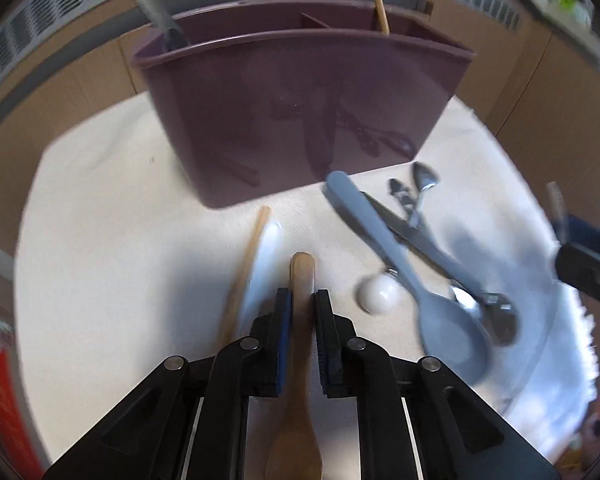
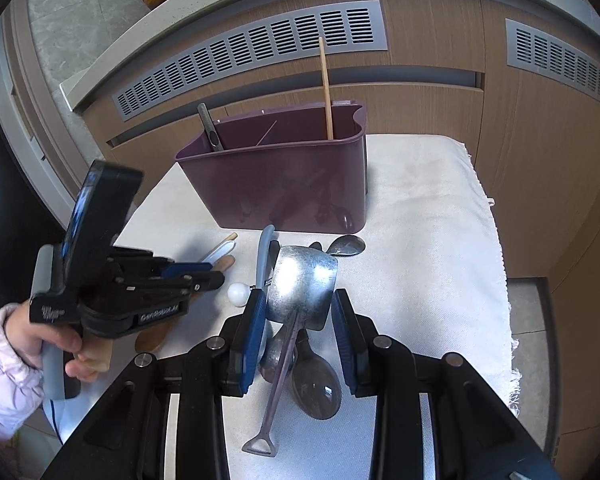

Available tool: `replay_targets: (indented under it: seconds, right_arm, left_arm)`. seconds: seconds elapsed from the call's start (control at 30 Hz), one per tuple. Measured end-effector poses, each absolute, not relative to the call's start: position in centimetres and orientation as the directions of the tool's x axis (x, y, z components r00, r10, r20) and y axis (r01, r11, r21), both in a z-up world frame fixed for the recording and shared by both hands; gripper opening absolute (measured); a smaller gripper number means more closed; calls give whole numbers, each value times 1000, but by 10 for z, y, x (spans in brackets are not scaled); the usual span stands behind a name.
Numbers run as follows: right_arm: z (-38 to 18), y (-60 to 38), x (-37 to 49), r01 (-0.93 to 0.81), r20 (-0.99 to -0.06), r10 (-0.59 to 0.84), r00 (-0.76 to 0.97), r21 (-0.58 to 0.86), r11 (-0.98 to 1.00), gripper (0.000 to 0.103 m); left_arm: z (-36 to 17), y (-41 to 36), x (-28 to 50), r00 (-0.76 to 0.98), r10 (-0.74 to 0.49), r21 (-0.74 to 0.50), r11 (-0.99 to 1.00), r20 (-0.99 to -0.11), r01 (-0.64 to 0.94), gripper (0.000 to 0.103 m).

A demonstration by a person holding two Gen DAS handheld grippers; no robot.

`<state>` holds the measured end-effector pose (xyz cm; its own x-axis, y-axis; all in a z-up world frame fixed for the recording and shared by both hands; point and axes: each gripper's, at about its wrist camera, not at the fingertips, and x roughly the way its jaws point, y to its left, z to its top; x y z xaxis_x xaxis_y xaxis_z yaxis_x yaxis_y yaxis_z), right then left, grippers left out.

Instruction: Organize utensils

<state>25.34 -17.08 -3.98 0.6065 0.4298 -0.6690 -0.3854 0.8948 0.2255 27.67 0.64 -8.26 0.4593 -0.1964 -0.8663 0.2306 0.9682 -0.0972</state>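
Left wrist view: left gripper (image 1: 303,300) pinching wooden spoon (image 1: 300,344) handle, just before purple caddy (image 1: 300,120), likely for lifting in. Right gripper (image 2: 300,312) clamps metal scoop (image 2: 303,286) bowl, nearer than caddy.

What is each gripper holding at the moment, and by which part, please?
The left gripper grips the wooden spoon by its handle. The right gripper grips the metal scoop across its bowl, its fingers on either side.

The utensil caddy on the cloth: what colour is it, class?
The caddy is dark purple, clearest in the right wrist view.
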Motion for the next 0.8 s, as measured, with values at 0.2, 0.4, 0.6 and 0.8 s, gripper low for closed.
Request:
replay_targets:
  seconds: [0.2,0.4,0.6,0.8]
  right_arm:
    - [-28,-170,237,-408,-639,430,638,194,892,31]
    - [-6,-169,214,-437,-585,435,684,149,887,26]
    - [6,-165,207,-455,-581,417,699,89,886,1]
    - [-22,-170,233,-414,-675,389,627,135,900,6]
  left_arm:
    - [-32,22,220,647,-269,-199,963,-713,181,12]
    - [12,22,191,765,-280,-200,959,-580,200,12]
    - [34,20,184,796,-286,-185,958,-533,220,12]
    - [32,30,181,797,-268,-201,962,-542,187,12]
